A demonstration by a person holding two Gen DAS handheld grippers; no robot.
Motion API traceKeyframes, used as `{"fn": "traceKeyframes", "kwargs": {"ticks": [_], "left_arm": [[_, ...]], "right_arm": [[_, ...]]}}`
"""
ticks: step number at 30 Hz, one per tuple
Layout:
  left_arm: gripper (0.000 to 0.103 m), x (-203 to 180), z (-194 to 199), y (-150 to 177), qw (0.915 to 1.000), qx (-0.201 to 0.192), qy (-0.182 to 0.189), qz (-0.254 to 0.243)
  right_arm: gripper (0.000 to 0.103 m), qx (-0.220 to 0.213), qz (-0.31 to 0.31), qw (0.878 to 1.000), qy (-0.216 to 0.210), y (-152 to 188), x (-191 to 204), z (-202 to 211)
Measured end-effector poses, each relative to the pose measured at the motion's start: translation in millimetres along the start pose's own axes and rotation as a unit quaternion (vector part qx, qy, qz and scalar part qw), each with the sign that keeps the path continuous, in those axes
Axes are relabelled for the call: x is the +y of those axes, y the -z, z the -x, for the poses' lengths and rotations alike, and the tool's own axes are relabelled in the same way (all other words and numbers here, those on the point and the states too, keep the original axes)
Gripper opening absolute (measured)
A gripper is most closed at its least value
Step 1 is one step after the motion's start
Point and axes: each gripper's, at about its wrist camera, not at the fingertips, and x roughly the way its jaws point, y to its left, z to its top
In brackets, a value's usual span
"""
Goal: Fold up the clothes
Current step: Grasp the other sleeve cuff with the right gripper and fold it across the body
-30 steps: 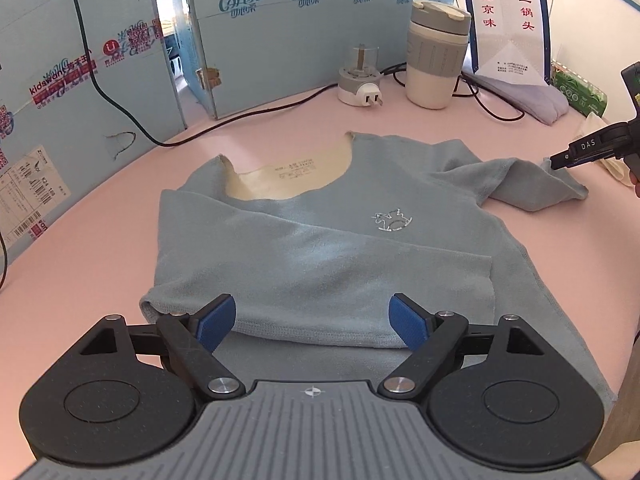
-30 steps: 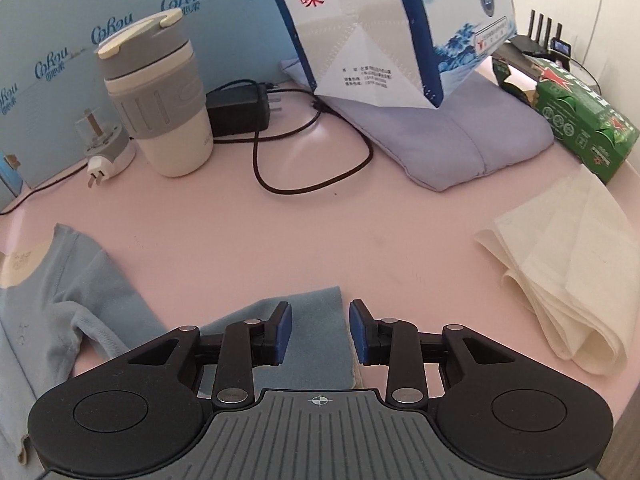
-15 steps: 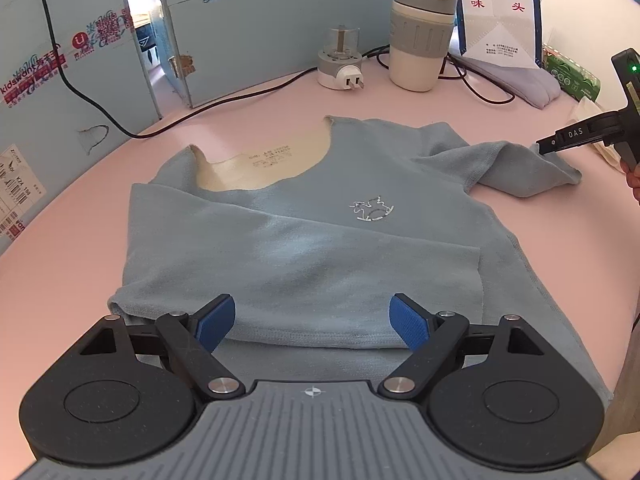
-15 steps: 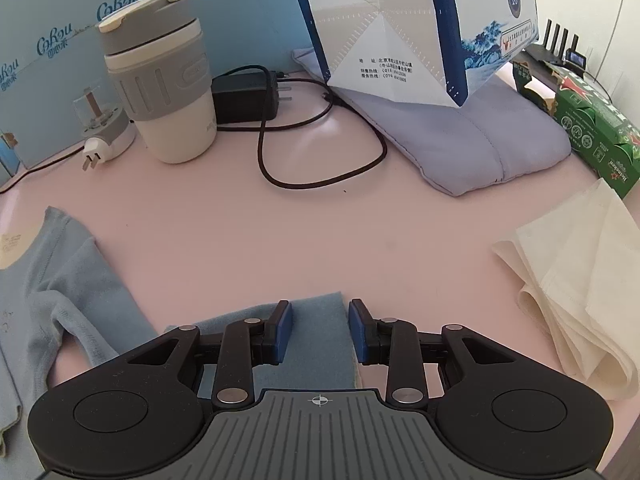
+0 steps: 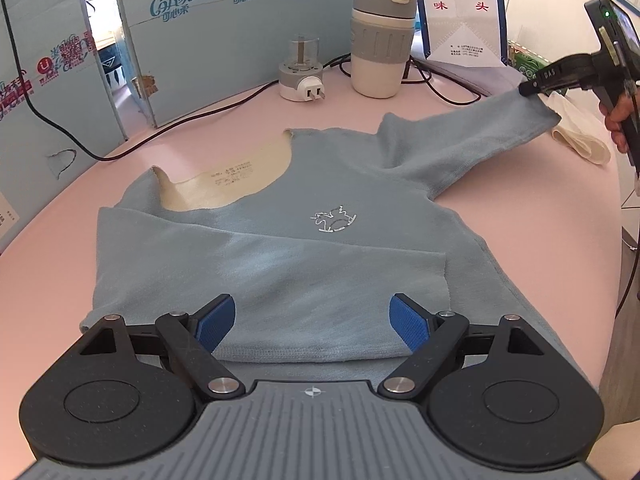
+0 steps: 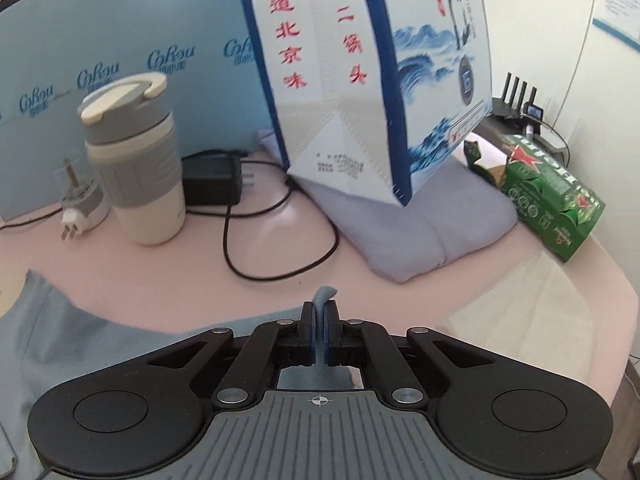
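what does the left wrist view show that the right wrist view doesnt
Only the left wrist view: the shirt's body with its folded left sleeve and silver logo, and the open left gripper. Only the right wrist view: the green box and black adapter. Both: the right gripper, just closed on the sleeve cuff, and the tumbler.

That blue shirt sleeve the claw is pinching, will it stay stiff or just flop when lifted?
Probably floppy: the sleeve sags between the right claw and the shirt body. It looks light, since a pinch at the cuff holds it up. The fleecy cloth seems unlikely to slip from the shut pads.
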Motion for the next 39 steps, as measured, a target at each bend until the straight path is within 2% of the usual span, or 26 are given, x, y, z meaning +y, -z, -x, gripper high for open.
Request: {"fn": "traceKeyframes", "kwargs": {"ticks": [2, 4, 9, 13, 17, 21, 26, 28, 31, 33, 35, 39], "left_arm": [[0.084, -2, 1, 1, 1.0000, 0.000, 0.004, -0.004], [0.084, -3, 2, 2, 0.9999, -0.001, 0.007, -0.007], [0.084, 1, 7, 3, 1.0000, -0.007, 0.005, 0.001], [0.084, 10, 16, 7, 0.9998, -0.016, -0.009, 0.011], [0.084, 24, 30, 19, 0.9991, -0.022, -0.028, 0.025], [0.084, 39, 44, 38, 0.9977, -0.014, -0.058, 0.033], [0.084, 58, 59, 65, 0.9945, -0.002, -0.080, 0.067], [0.084, 65, 62, 74, 0.9932, 0.005, -0.087, 0.078], [0.084, 71, 67, 84, 0.9917, 0.009, -0.092, 0.089], [0.084, 74, 69, 87, 0.9914, 0.009, -0.093, 0.092], [0.084, 76, 68, 88, 0.9915, 0.009, -0.090, 0.094], [0.084, 78, 63, 86, 0.9923, 0.010, -0.078, 0.095]], "right_arm": [[0.004, -0.010, -0.009, 1.000, -0.002, -5, -1, 9], [0.004, -0.023, -0.023, 0.999, -0.024, -9, 2, 24], [0.004, -0.062, -0.047, 0.989, -0.129, -17, 34, 72], [0.004, -0.076, -0.041, 0.969, -0.230, -17, 81, 102], [0.004, -0.047, -0.022, 0.944, -0.326, -1, 138, 118], [0.004, 0.017, -0.021, 0.922, -0.385, 28, 191, 118], [0.004, 0.095, -0.026, 0.900, -0.424, 68, 235, 117], [0.004, 0.109, -0.016, 0.897, -0.428, 75, 247, 119], [0.005, 0.127, -0.003, 0.895, -0.427, 83, 261, 116], [0.011, 0.144, 0.005, 0.895, -0.423, 89, 268, 113], [0.011, 0.162, 0.008, 0.893, -0.420, 94, 271, 111], [0.011, 0.157, 0.010, 0.893, -0.421, 98, 266, 118]]}}
